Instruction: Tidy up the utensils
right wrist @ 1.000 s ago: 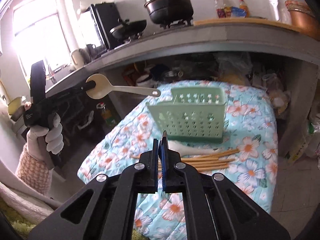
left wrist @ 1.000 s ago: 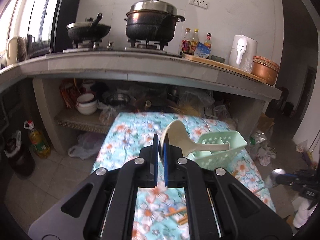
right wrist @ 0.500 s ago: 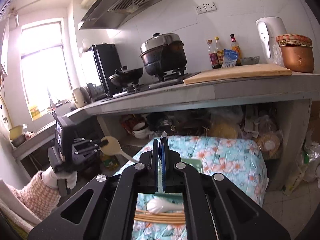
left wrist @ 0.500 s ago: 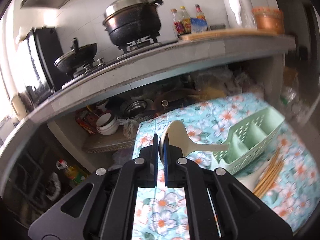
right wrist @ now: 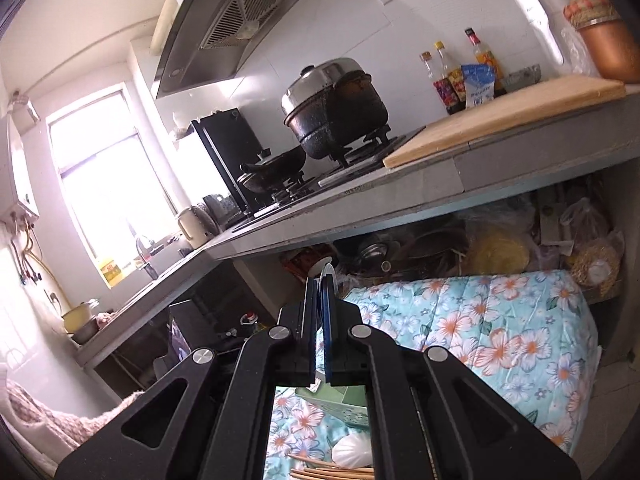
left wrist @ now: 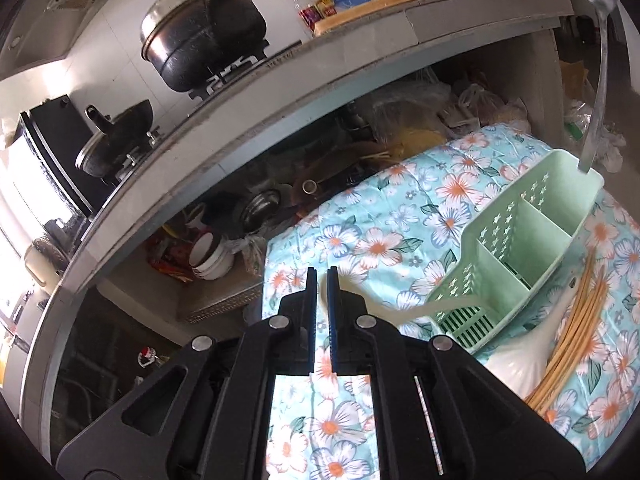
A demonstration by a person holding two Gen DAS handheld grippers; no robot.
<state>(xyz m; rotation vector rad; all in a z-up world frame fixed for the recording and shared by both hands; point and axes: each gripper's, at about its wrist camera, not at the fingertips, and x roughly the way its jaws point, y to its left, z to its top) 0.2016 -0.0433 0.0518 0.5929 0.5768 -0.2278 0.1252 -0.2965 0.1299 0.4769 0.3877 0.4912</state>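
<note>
My left gripper (left wrist: 321,276) is shut on the bowl of a cream rice spoon (left wrist: 416,310). Its handle runs right to the rim of the nearest compartment of the green divided basket (left wrist: 452,284). A metal spoon (left wrist: 600,72) stands bowl-up at the right, its handle end at the basket's far corner. In the right wrist view my right gripper (right wrist: 321,280) is shut on a thin silvery edge of that spoon, above the basket (right wrist: 344,400). A white spoon (left wrist: 524,360) and chopsticks (left wrist: 576,328) lie beside the basket.
The basket sits on a low table with a floral cloth (left wrist: 380,216). Behind it a concrete counter (left wrist: 360,72) carries a big pot (left wrist: 200,32), a wok and bottles; bowls and bags fill the shelf under it. A knitted sleeve (right wrist: 40,420) shows at lower left.
My left gripper rolled and moved toward the basket, bringing the rice spoon's handle to the near compartment. My right gripper rose above the table, and the metal spoon now stands at the basket's far end.
</note>
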